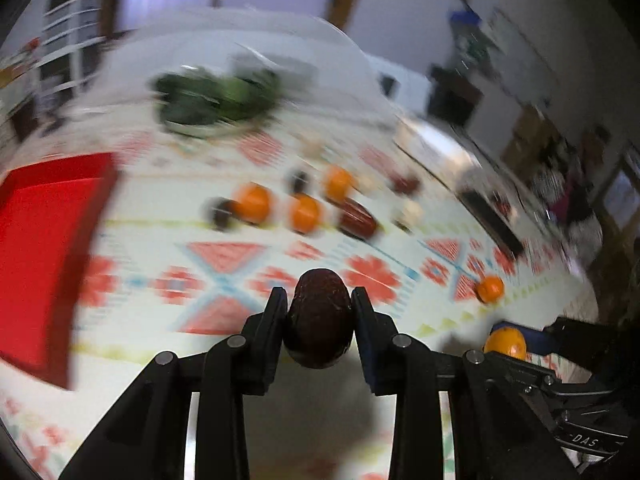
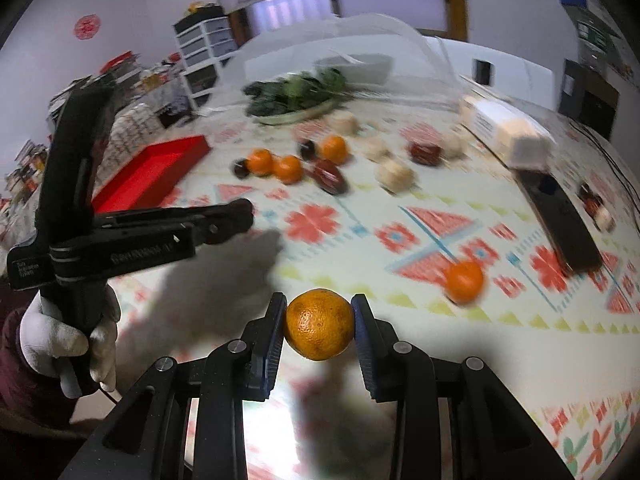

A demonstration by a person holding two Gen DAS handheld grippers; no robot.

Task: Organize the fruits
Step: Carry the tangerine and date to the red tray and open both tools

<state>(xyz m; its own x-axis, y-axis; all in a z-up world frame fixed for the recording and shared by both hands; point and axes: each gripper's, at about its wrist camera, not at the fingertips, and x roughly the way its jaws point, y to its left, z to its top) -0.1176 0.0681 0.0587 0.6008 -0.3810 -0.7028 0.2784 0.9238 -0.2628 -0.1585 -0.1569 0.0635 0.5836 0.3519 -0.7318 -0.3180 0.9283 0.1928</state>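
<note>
Pinching dark avocado [image 1: 319,316] in my left gripper [image 1: 319,300], orange [image 2: 319,324] in right gripper [image 2: 319,308]; both firm, rounded, slippery, gripped mid-body.

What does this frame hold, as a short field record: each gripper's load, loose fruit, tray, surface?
left gripper: shut on dark avocado
right gripper: shut on orange
loose fruit: one small orange lying apart near the right gripper; a cluster of oranges and dark fruits farther back
red tray: far left, contents not visible
surface: patterned tablecloth
picture quality: background blurred
</note>
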